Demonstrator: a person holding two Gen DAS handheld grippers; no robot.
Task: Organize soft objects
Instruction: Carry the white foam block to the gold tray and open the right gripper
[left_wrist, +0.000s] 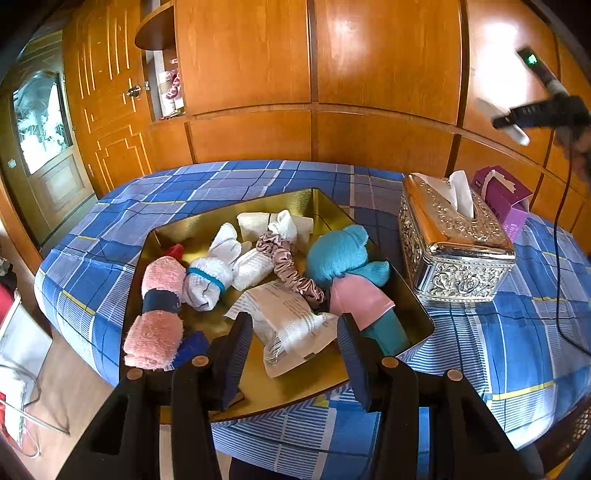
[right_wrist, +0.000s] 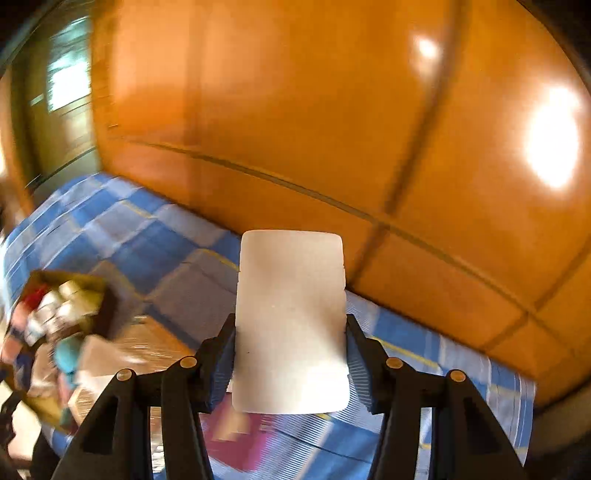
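Note:
A gold tray (left_wrist: 317, 201) on the blue checked cloth holds soft things: a pink rolled towel (left_wrist: 159, 314), white socks (left_wrist: 218, 269), a mauve scrunchie (left_wrist: 291, 269), a teal plush toy (left_wrist: 343, 258) and a printed white packet (left_wrist: 291, 325). My left gripper (left_wrist: 295, 332) is open just above the tray's near edge, over the packet. My right gripper (right_wrist: 290, 350) is shut on a flat white sponge (right_wrist: 291, 317) and holds it up in the air. It shows blurred at the upper right in the left wrist view (left_wrist: 517, 122). The tray is a blur at the left in the right wrist view (right_wrist: 66, 284).
An ornate silver tissue box (left_wrist: 454, 240) stands right of the tray, with a purple tissue pack (left_wrist: 506, 199) behind it. Wooden wall panels (left_wrist: 314, 74) run along the far side. A black cable (left_wrist: 561, 258) hangs at the right. The floor drops off at the left.

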